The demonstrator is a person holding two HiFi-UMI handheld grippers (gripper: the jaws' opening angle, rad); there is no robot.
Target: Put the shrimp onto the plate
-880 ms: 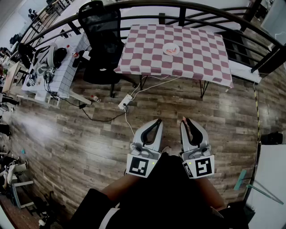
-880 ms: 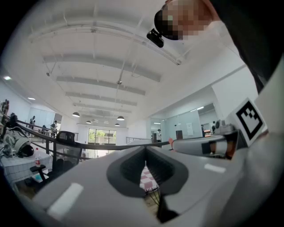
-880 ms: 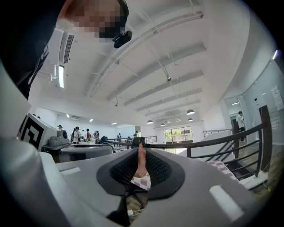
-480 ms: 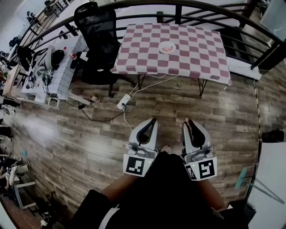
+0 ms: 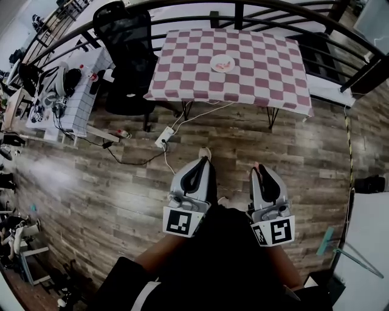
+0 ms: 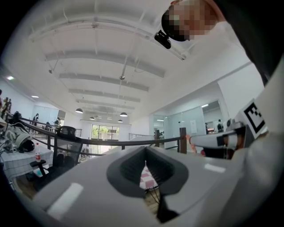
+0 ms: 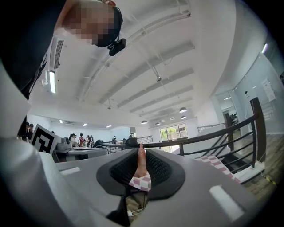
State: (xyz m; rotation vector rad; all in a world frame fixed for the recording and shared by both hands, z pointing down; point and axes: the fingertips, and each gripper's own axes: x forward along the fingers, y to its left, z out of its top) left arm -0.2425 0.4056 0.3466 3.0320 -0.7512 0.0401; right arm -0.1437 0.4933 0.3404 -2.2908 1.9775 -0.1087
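A white plate with pink shrimp on it rests on the pink-and-white checked table, far ahead of me. Both grippers are held close to my body above the wooden floor. My right gripper is shut on a pink shrimp, which stands upright between its black pads; the shrimp's tip pokes out beyond the jaws. My left gripper is shut with nothing between its jaws. In the left gripper view only a strip of the checked table shows through the closed jaws.
A black office chair stands left of the table. A dark railing runs behind it. A power strip with cables lies on the floor between me and the table. A cluttered white side table is at the left.
The table and plate have drawn nearer in the head view, so I have moved toward them. Both grippers stay shut and sit slightly lower in the picture.
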